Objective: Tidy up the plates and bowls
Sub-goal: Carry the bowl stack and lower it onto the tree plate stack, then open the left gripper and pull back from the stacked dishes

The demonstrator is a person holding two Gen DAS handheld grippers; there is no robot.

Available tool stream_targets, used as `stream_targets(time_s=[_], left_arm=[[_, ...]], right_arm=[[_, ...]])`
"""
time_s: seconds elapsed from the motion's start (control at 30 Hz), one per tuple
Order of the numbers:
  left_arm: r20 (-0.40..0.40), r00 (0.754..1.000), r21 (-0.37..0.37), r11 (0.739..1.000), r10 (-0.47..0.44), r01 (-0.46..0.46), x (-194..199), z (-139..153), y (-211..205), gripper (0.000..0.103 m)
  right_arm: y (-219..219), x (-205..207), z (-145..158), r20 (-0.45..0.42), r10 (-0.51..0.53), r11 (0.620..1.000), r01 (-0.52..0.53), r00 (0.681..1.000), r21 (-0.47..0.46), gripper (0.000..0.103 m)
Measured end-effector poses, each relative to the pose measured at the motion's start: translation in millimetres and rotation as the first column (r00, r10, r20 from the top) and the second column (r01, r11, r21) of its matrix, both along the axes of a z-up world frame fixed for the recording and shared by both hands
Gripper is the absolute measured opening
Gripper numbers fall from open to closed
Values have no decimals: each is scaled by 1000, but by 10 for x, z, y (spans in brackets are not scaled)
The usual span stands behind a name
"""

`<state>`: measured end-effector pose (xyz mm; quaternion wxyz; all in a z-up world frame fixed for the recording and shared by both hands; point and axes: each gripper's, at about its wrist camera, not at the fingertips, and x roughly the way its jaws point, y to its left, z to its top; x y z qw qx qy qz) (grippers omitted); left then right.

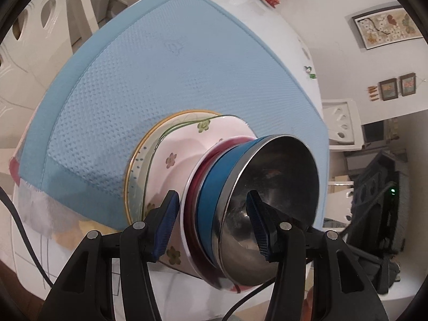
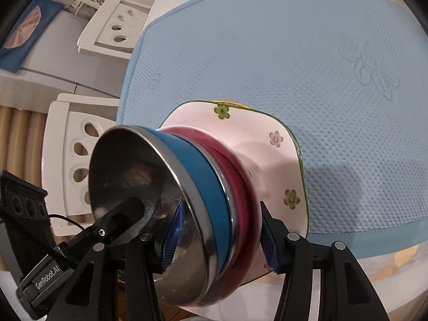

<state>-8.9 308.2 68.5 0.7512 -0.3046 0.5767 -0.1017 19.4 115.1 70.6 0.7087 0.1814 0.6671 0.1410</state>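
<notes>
I have both grippers clamped on one stack of nested bowls — the left gripper and the right gripper each pinch it from opposite sides, one finger inside the steel top bowl, the other behind the red bottom one. The stack sits on a square flowered plate over a round gold-rimmed plate on the blue mat — two grips, I judge, keep the bowls from slipping apart.

White room, white furniture.
Framed pictures hang on the wall; white chairs with oval cut-outs stand nearby.
</notes>
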Motion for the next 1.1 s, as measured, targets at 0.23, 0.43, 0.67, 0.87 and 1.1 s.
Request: stream_targets(time_s=[0.23,0.43,0.67,0.87,1.1], left_arm=[[92,995,53,998,-49,44,-57,210,101,57],[146,988,63,997,-57,48,-127,343,220,65],[211,973,142,988,-97,68,-192,654,171,66],[332,937,286,958,-108,9,-314,1087,129,70],[453,880,399,915,-145,-55,-414,1496,-109,79]], right_arm=[[-135,-172,257,85,29,1000,-28,996,-9,52],[-157,-358,530,217,64,997,-55,974,-50,56],[-32,-668,942,418,174,982,-127,892,-138,59],[-142,-847,1107,513,170,969,-50,841,-240,59],[-568,-889,1254,545,87,966,63,834,-251,71]])
